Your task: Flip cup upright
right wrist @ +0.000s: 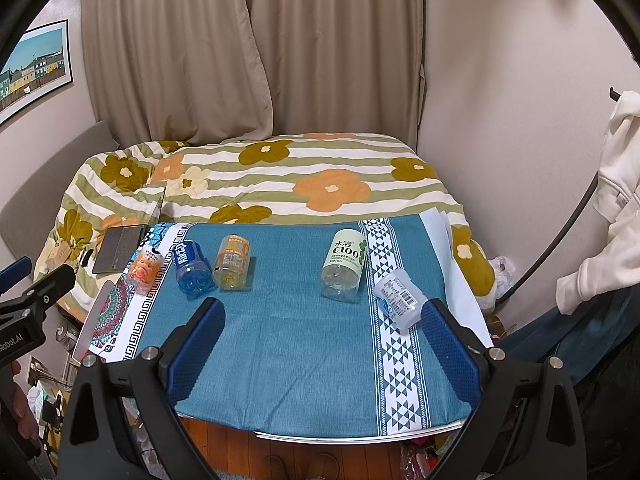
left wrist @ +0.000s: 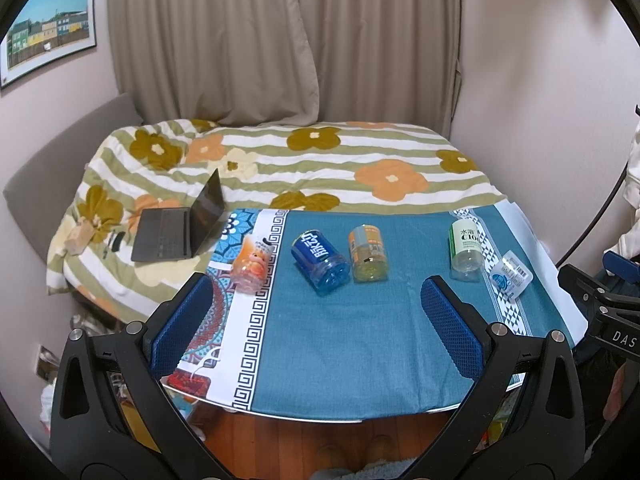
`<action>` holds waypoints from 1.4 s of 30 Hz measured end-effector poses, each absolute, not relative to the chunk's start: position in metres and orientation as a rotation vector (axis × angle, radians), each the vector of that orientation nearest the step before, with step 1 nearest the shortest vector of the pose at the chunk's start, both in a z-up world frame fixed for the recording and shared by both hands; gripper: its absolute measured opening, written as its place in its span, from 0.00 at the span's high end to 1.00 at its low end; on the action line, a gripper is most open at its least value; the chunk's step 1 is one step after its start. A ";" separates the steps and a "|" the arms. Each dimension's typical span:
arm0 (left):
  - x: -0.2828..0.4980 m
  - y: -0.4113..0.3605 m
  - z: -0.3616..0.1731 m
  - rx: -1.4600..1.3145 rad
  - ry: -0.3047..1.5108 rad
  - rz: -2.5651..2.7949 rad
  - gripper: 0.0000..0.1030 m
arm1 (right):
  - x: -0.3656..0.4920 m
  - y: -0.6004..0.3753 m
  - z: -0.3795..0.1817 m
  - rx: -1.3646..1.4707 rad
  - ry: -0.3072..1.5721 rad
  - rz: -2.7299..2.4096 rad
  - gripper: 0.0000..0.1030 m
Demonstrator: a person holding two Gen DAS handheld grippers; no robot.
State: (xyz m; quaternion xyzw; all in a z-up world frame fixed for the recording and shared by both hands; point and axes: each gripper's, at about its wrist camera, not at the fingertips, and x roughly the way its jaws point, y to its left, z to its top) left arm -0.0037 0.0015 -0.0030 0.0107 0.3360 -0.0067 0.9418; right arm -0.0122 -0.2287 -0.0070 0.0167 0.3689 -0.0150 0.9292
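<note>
Several clear plastic cups lie on their sides on the blue tablecloth [left wrist: 360, 340]: a pink-orange one [left wrist: 252, 262] [right wrist: 145, 270], a blue one [left wrist: 318, 260] [right wrist: 192, 266], a yellow-orange one [left wrist: 368, 254] [right wrist: 232, 262], a green-white "C100" one [left wrist: 465, 250] [right wrist: 344, 266] and a small clear blue-labelled one [left wrist: 510, 276] [right wrist: 398, 300]. My left gripper [left wrist: 316, 304] is open and empty above the table's near edge. My right gripper [right wrist: 324, 328] is open and empty, its right finger [right wrist: 450, 344] close beside the small clear cup.
A bed with a flowered quilt [left wrist: 300, 160] lies behind the table, with an open laptop [left wrist: 180, 228] on its left side. Curtains [left wrist: 280, 40] hang at the back. White clothing [right wrist: 612, 200] hangs at the right. Wooden floor [left wrist: 320, 432] lies below the table edge.
</note>
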 end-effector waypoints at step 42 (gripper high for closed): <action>0.094 -0.083 -0.017 0.166 0.815 -0.369 0.00 | -0.016 -0.277 -0.032 0.130 0.798 -0.214 0.05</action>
